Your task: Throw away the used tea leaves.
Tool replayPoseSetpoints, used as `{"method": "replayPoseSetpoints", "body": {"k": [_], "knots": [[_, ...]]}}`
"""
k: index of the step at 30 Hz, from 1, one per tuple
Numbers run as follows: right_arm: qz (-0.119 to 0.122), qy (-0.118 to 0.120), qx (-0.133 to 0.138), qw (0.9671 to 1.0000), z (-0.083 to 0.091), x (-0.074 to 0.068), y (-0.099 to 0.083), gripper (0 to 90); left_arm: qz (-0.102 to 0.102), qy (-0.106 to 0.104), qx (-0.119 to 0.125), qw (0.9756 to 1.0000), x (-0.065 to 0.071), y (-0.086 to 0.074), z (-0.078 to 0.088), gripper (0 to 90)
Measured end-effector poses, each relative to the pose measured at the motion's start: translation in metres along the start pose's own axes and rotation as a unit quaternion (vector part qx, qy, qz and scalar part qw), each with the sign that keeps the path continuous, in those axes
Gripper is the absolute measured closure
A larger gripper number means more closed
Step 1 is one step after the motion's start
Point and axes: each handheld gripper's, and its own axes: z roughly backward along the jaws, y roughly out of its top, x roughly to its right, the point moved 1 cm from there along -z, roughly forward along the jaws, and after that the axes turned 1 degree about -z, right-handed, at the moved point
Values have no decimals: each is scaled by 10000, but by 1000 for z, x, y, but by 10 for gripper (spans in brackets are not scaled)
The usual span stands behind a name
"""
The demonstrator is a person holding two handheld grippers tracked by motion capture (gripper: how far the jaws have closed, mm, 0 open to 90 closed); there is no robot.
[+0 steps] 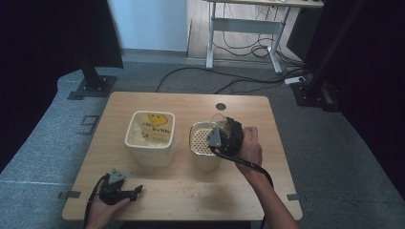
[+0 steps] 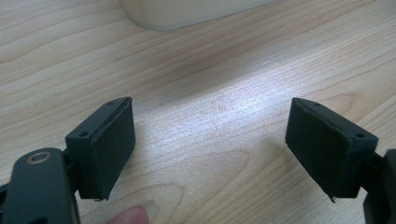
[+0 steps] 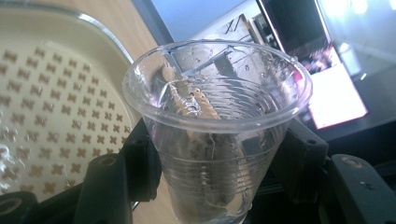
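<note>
Right claw (image 3: 219, 186) clenched on clear plastic cup (image 3: 217, 126), tilted beside strainer tub (image 1: 203, 140) near table's right edge; could crush or spill outside.

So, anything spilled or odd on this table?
Yes: small grains lie scattered on the bare table in front of the two tubs, like a spill. The clear cup in the right gripper has grains stuck to its wet inner wall.

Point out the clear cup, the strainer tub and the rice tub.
Clear cup (image 3: 219, 140), right gripper view, on its ribbed wall.
Strainer tub (image 1: 197, 138), high view, on its perforated insert.
Rice tub (image 1: 149, 155), high view, on its front wall.
</note>
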Motion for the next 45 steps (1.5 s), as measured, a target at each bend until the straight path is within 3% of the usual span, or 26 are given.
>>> {"method": "replayPoseSetpoints", "body": {"k": [2, 4, 7, 9, 12, 15, 16, 19, 22, 25, 26, 27, 28, 29, 34, 35, 36, 37, 38, 39, 42, 45], "knots": [[404, -70, -56, 9991, -1, -4, 2, 411, 5, -4, -8, 10000, 0, 0, 0, 161], [975, -261, -167, 9948, -4, -9, 4, 411, 8, -1, -13, 10000, -1, 0, 0, 161], [1501, -411, -235, 9875, -6, -15, 5, 412, 7, -3, -20, 10000, 0, 0, 0, 161], [1900, -571, -256, 9798, -7, -19, 5, 416, 1, 7, -16, 10000, 0, 0, 0, 161], [2603, -890, -312, 9609, -9, -26, 5, 420, -5, 5, -27, 10000, 0, 0, -1, 161], [2955, -1016, -296, 9494, -10, -27, 6, 420, -15, 4, -29, 10000, 0, 0, -1, 160], [3101, -1086, -336, 9439, -10, -28, 7, 420, -11, 0, -32, 10000, 0, 0, -1, 160], [3372, -1171, -312, 9336, -10, -30, 7, 420, -8, 9, -31, 10000, 0, 0, -1, 160], [3420, -1233, -353, 9309, -10, -30, 7, 421, -4, 8, -32, 10000, 0, 0, 0, 160], [3409, -1270, -313, 9309, -10, -27, 8, 423, -7, 10, -30, 10000, 0, 0, 0, 160], [3349, -1254, -305, 9334, -10, -27, 7, 423, -5, 13, -27, 10000, 0, 0, 0, 160], [3261, -1216, -286, 9370, -10, -26, 7, 423, -5, 10, -29, 10000, 0, 0, 0, 160], [3027, -1078, -301, 9465, -10, -25, 8, 423, -5, 9, -30, 10000, 0, 0, 0, 160], [3027, -1078, -301, 9465, -10, -25, 8, 423, -16, 18, -27, 10000, 0, 0, 0, 160], [2411, -799, -247, 9669, -11, -21, 4, 423, 1, 17, -25, 10000, -1, 0, 0, 160], [1988, -565, -214, 9782, -11, -17, 3, 422, 1, 12, -34, 10000, -1, 0, 0, 160], [1988, -565, -214, 9782, -11, -17, 3, 422, -1, 16, -35, 10000, -1, 0, 0, 160], [1845, -481, -148, 9815, -11, -15, 3, 422, -4, 18, -34, 10000, 0, 0, 0, 160], [1540, -349, -81, 9874, -10, -12, 2, 422, -4, 18, -35, 10000, 0, 0, 0, 160], [1329, -278, -51, 9907, -10, -10, 2, 422, -4, 16, -37, 10000, 0, 0, 0, 160], [662, -42, 82, 9978, -8, -3, 0, 423, -6, 16, -42, 10000, 0, 0, 0, 160], [-128, 230, 230, 9994, -4, 5, -1, 422, -5, 18, -39, 10000, 0, 0, -1, 160]]}}
